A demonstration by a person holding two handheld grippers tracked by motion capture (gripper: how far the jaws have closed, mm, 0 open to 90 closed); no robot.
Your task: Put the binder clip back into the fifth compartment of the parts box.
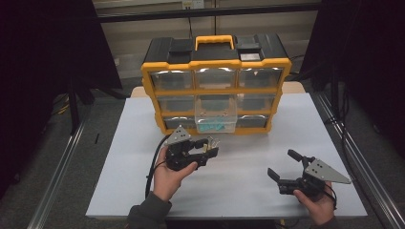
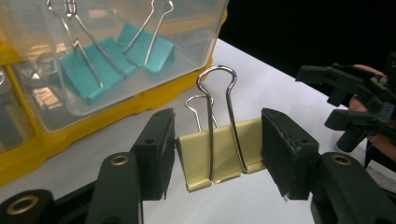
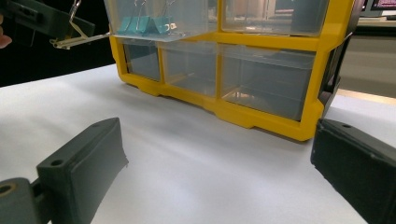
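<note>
Clip risk: your left gripper (image 2: pixel 217 154) pinches yellow binder clip (image 2: pixel 219 156) by its edges, w/ open drawer (image 2: pixel 196 51) nearby. Could slip or twist. Right gripper (image 3: pixel 219 163) spread, empty.

No text, label, brand, number or sign can be read anywhere; a small pale label on top of the yellow organizer (image 1: pixel 248 56) is too blurred to make out

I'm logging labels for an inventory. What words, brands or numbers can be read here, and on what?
None can be read.
Organizer lid: a small pale label, too blurred to read.
Yellow binder clip in the left hand-held gripper: no print.
Teal clips in the open drawer: no print.
</note>
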